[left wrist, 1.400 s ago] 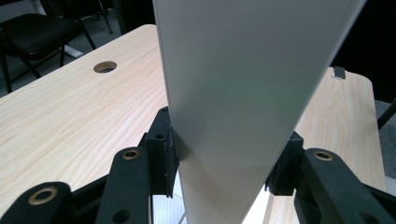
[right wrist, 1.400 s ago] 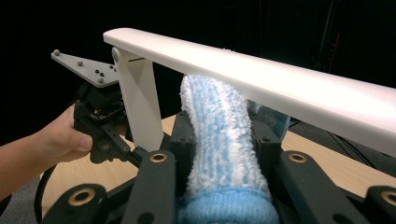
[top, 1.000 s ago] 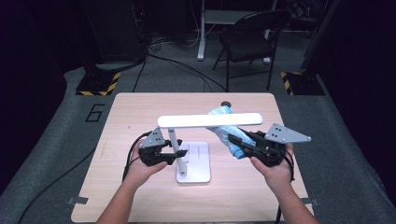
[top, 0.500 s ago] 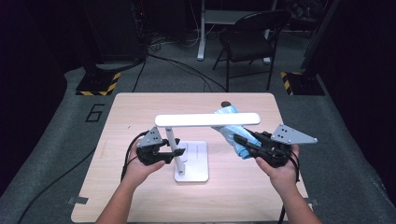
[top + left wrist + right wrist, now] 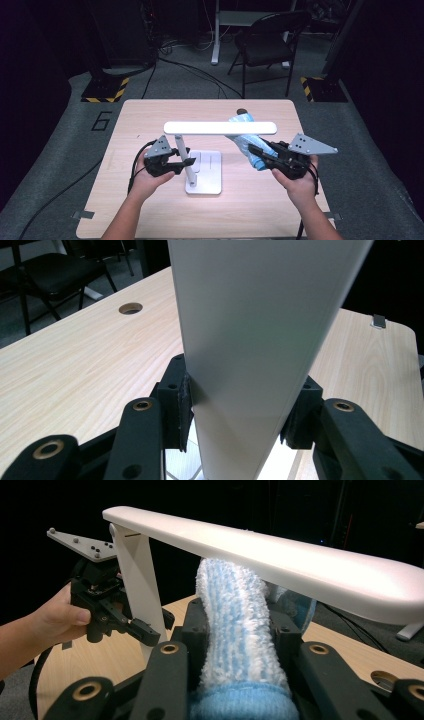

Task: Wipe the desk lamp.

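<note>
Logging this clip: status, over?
Left gripper clamped on lamp post. Right gripper shut on blue duster, under lamp head. Nothing in the way.

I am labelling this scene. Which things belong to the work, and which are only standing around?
In use:
- white desk lamp, its post gripped by the left gripper
- fluffy blue duster, held in the right gripper under the lamp's bar
- wooden table

Standing around:
- black chair behind the table
- striped floor stands
</note>
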Available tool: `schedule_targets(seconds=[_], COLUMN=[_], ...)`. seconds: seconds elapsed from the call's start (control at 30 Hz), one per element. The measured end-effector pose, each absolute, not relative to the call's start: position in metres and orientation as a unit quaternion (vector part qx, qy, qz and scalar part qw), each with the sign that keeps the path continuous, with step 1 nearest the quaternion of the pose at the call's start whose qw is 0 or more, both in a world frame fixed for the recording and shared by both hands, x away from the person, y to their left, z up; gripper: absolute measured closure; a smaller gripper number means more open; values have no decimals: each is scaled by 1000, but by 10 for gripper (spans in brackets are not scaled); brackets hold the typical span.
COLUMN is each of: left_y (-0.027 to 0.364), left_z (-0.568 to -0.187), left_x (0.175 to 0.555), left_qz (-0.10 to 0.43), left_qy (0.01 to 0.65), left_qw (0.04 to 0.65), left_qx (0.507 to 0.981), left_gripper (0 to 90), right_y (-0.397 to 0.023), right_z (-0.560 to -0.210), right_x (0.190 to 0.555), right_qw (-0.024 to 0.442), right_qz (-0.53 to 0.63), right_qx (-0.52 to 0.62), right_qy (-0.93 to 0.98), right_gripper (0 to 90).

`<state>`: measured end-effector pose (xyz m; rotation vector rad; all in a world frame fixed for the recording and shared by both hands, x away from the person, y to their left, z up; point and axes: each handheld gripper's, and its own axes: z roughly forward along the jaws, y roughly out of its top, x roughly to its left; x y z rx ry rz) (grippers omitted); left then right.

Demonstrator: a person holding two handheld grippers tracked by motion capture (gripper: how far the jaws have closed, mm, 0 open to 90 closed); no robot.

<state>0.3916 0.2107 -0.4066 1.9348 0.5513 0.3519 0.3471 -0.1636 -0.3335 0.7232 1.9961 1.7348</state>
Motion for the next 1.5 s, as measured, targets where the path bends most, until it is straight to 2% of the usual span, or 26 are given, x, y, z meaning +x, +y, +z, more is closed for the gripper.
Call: schedule_targets(seconds=[0.7,1.5], left_y=[209,208], left_z=[-406,-406], left_x=[390,389], left_qz=[154,158], left_qy=[228,231], left_qw=[515,513], left_qx=[812,812], left_gripper=[554,555], right_y=[-108,-71], right_z=[-329,-327], right_x=[354,358], right_qw=[173,157], right_qz=[620,628], right_qx=[230,212], right_qy=[730,732], right_gripper=[683,683])
